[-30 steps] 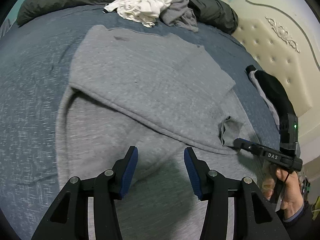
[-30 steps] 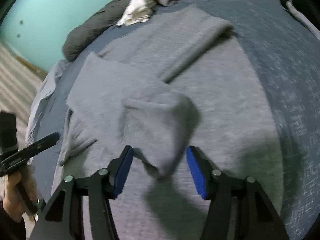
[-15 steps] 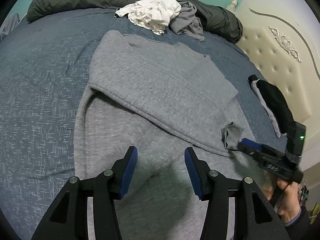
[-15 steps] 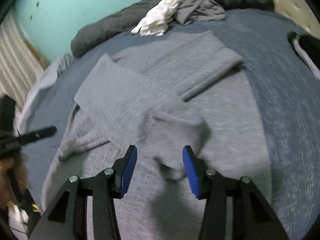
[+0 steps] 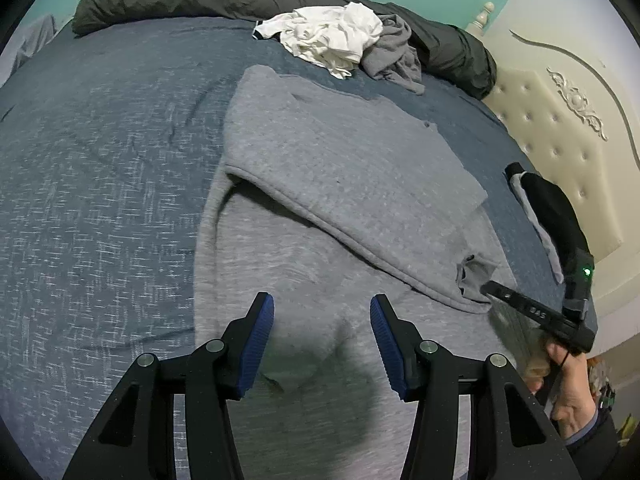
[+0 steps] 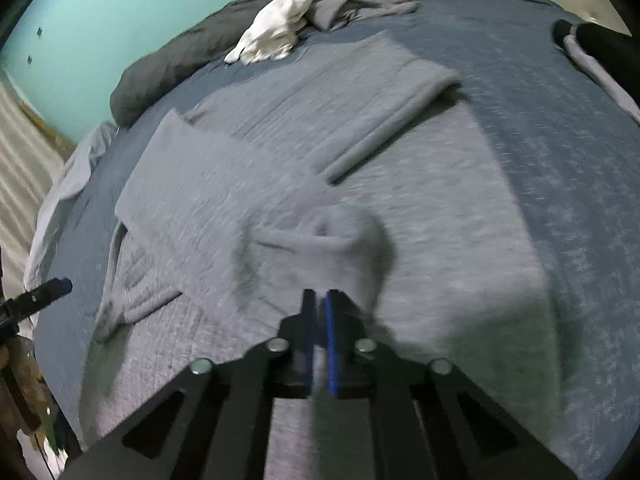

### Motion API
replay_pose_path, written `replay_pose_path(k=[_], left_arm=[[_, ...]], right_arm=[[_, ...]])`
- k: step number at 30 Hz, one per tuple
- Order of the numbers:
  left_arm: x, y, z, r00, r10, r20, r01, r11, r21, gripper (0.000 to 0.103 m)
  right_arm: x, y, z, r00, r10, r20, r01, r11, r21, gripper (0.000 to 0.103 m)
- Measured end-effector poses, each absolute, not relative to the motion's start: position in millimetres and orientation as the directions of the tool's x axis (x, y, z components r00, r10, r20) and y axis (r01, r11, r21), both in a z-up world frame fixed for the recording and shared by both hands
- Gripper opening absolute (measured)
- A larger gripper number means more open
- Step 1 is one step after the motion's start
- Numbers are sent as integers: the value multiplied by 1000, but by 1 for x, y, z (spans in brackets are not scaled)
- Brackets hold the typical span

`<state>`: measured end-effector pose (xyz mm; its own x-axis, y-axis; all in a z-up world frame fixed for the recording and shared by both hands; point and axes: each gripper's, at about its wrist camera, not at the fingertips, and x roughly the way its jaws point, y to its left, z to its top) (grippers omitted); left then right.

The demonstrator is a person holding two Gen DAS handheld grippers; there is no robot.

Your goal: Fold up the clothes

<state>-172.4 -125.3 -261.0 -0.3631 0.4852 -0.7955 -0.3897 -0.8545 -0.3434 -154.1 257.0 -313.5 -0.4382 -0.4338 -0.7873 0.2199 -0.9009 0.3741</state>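
A blue-covered bed carries a grey sweatshirt spread flat, its sleeves folded across the body. The right gripper is clenched on the raised sleeve cuff. The left gripper hangs released above the hem.

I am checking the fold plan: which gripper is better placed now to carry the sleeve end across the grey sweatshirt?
Right. The right gripper has its fingers shut on the sleeve end of the grey sweatshirt, while the left gripper hangs open above the cloth and holds nothing.
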Motion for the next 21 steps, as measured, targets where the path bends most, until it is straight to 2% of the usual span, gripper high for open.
replay_pose_path(k=[7, 9, 10, 11, 18, 19, 20, 21], left_arm=[[-169, -123, -250, -378, 492, -784, -387, -854, -348, 55], [-168, -122, -248, -381, 496, -780, -386, -852, -353, 55], [-167, -122, -247, -382, 498, -779, -387, -851, -354, 55], [-166, -121, -246, -383, 498, -778, -390, -851, -353, 55], [-164, -127, -244, -378, 505, -776, -395, -846, -358, 56], [-165, -129, -245, -378, 506, -775, -391, -846, -362, 57], [-166, -132, -246, -379, 507, -774, -386, -847, -366, 57], [-167, -135, -247, -380, 506, -774, -382, -848, -367, 57]], right_arm=[[-149, 249, -306, -451, -443, -775, 242, -896, 371, 3], [-151, 239, -308, -439, -444, -781, 261, -895, 362, 20], [-152, 234, -309, -434, -444, -784, 270, -894, 357, 42], [-153, 229, -310, -428, -445, -787, 279, -893, 353, 47], [-158, 197, -322, -394, -410, -823, 324, -899, 293, 46], [-158, 198, -325, -401, -391, -829, 318, -908, 274, 37], [-158, 198, -327, -407, -371, -835, 311, -915, 255, 22], [-158, 198, -329, -413, -352, -840, 305, -923, 236, 18]])
